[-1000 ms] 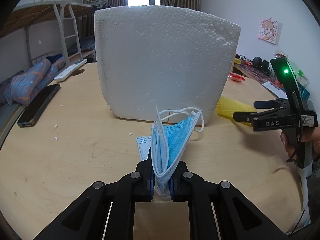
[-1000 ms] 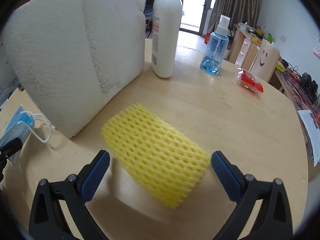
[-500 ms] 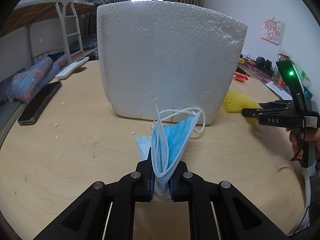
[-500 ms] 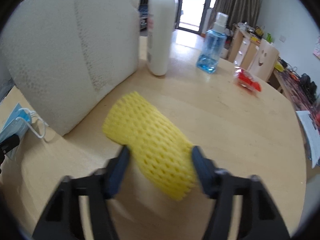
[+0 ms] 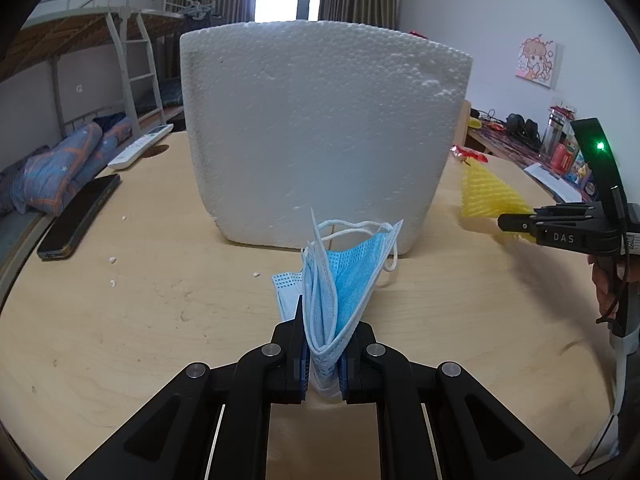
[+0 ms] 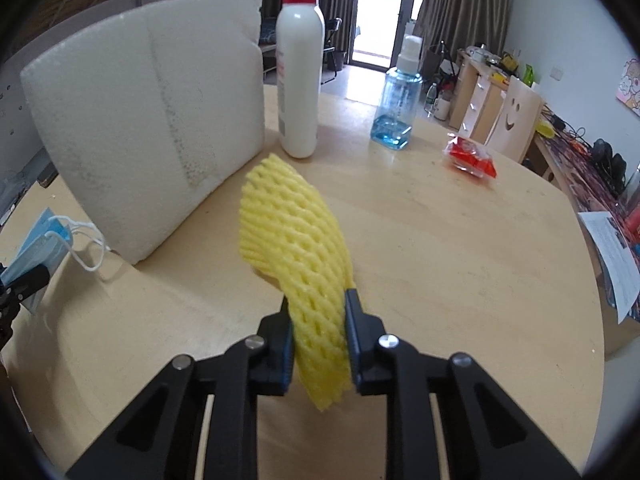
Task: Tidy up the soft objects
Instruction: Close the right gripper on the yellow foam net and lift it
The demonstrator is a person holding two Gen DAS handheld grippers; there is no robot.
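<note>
My left gripper (image 5: 323, 354) is shut on a folded blue face mask (image 5: 344, 280), which stands up between the fingers above the wooden table (image 5: 120, 320). Another mask piece lies on the table under it. My right gripper (image 6: 318, 332) is shut on a yellow foam net sleeve (image 6: 292, 236) and holds it lifted off the table. In the left wrist view the right gripper (image 5: 516, 222) holds the sleeve (image 5: 484, 196) at the right of a large white foam box (image 5: 320, 132). The box also shows in the right wrist view (image 6: 140, 128), with the mask (image 6: 40, 248) at its left.
A white bottle with a red cap (image 6: 300, 80), a blue spray bottle (image 6: 396, 108) and a red packet (image 6: 472, 158) stand behind the sleeve. A phone (image 5: 80, 216) and a remote (image 5: 140, 146) lie at the table's left edge. Papers (image 6: 612, 248) lie at the right edge.
My right gripper has closed on the yellow foam sleeve and lifted it off the table. My left gripper still holds the mask and has hardly moved.
</note>
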